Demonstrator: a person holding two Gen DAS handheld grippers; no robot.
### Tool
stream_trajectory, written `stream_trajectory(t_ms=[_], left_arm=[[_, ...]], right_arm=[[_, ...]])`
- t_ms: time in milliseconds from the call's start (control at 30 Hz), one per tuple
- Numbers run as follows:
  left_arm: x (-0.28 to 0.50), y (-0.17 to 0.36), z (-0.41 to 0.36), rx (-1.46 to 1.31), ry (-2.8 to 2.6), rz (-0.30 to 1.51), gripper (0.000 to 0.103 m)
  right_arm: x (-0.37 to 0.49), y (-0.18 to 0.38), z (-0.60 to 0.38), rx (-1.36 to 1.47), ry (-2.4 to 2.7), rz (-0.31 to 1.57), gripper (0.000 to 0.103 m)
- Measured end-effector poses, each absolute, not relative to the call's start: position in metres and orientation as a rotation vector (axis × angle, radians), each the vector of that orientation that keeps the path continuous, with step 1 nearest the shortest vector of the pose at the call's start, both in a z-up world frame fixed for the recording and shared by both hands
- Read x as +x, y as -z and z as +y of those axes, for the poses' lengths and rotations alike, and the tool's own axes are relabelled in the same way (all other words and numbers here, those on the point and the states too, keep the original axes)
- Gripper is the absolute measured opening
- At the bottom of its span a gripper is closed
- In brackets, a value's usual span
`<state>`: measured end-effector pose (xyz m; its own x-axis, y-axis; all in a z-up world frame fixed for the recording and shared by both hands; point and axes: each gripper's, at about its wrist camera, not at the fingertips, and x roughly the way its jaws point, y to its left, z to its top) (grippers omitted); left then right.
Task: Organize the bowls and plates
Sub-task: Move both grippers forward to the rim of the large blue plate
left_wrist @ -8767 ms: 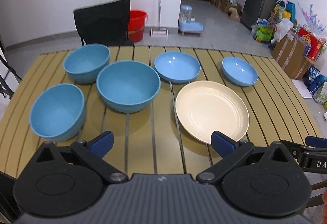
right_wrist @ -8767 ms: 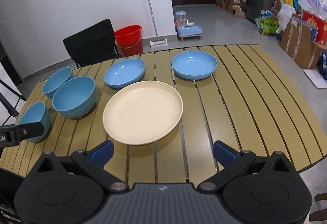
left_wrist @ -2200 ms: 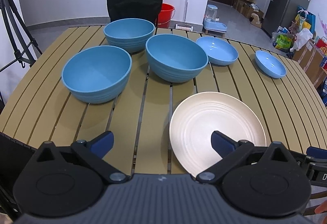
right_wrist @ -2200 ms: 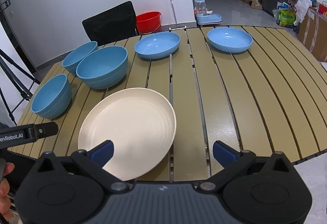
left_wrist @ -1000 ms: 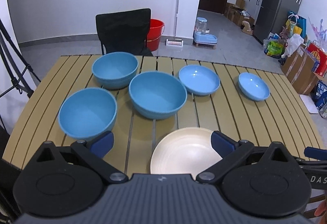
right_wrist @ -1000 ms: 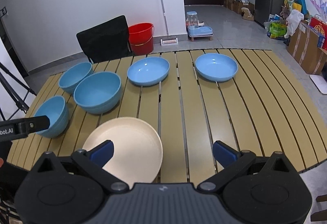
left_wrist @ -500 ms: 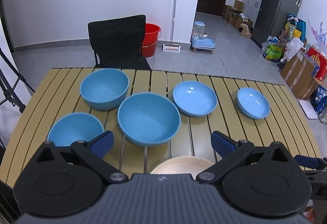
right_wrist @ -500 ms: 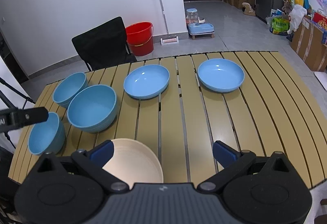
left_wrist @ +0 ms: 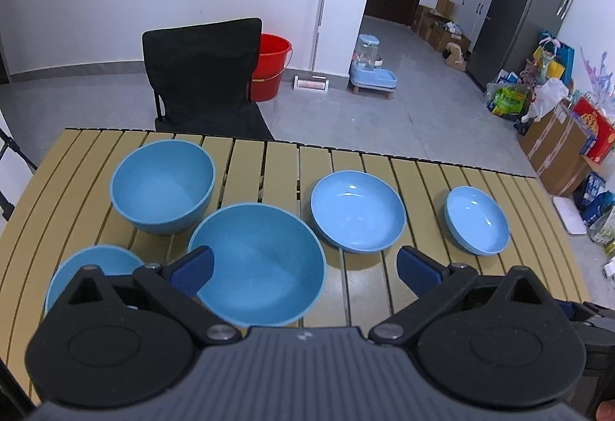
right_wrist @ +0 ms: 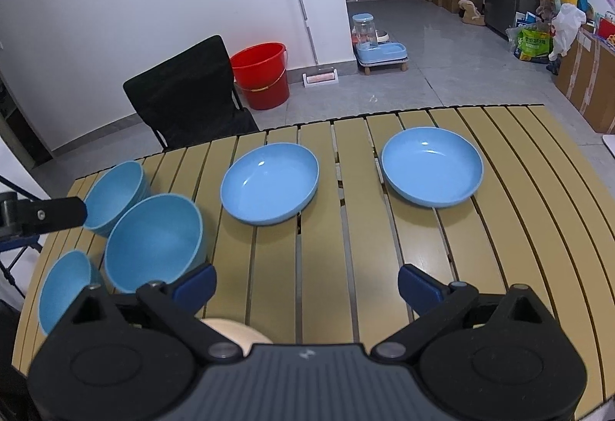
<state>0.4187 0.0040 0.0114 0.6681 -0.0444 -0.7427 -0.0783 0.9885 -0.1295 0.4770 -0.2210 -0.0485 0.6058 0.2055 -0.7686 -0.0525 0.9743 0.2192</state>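
Five blue dishes: all on the slatted tabletop (right_wrist: 499, 229), all empty.
Deep bowls: three cluster toward the left edge. The large bowl (left_wrist: 257, 263) sits nearest the middle, the far bowl (left_wrist: 163, 186) stands behind it toward the back edge, and the near bowl (left_wrist: 92, 267) lies by the front left corner, partly hidden by the left claw.
Shallow dishes: the wider dish (left_wrist: 357, 215) sits mid-tabletop, toward the back edge; the smaller dish (left_wrist: 476, 219) is well apart to its right, nearer the right edge.
Cream plate: only a sliver (right_wrist: 230, 332) shows at the front edge, under the right claw's body.
Left claw (left_wrist: 303, 263): spread wide, holding nothing, above the front edge over the large bowl.
Right claw (right_wrist: 305, 284): spread wide, holding nothing, over bare slats at the front edge.
Room: a black chair (left_wrist: 200, 75) stands at the back edge; behind it, a red bucket (right_wrist: 261, 75), a mop (right_wrist: 303, 21) against the white wall, and a pet water feeder (right_wrist: 376, 44) on grey tiles. Cardboard boxes (left_wrist: 557, 148) and bags line the right side.
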Motion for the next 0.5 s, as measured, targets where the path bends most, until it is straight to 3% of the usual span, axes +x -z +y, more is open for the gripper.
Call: stream_trajectory(t_ms=[500], left_arm=[[0.516, 0.020, 0.000, -0.149, -0.042, 0.901, 0.103]], right_arm=[[0.566, 0.071, -0.221, 0.187, -0.128, 0.949, 0.085]])
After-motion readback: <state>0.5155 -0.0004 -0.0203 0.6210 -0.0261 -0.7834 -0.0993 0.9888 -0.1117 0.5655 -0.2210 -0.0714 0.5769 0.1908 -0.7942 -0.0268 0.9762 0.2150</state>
